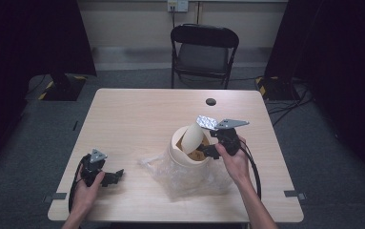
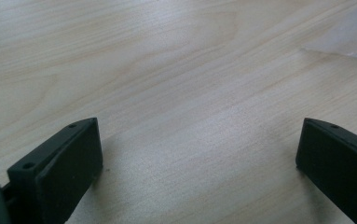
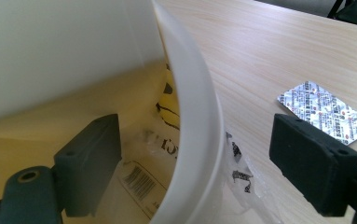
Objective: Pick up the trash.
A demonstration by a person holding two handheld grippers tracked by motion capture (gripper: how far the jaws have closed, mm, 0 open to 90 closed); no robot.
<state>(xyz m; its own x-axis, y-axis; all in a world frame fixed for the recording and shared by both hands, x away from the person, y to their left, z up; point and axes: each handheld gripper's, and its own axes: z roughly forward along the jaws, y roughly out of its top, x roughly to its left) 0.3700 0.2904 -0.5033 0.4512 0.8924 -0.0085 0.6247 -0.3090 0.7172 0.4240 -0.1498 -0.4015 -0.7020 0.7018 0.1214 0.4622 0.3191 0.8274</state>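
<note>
A cream paper cup (image 1: 186,153) stands right of the table's middle, its lid (image 1: 193,137) peeled up and standing on end. Loose clear plastic wrap (image 1: 189,179) lies around its base. My right gripper (image 1: 207,151) is open astride the cup's right rim (image 3: 195,116), one jaw inside and one outside, not closed on it. Inside the cup lie sachets, one with a barcode (image 3: 141,179). A silver foil packet (image 3: 325,112) lies on the table just beyond the cup. My left gripper (image 1: 117,174) rests open on the table near the front left, nothing between its fingers (image 2: 69,163).
A corner of the plastic wrap (image 2: 348,37) reaches toward the left gripper. A black cable hole (image 1: 211,101) sits in the table's far side. A black folding chair (image 1: 204,50) stands behind the table. Bare wood (image 1: 132,119) stretches across the far left.
</note>
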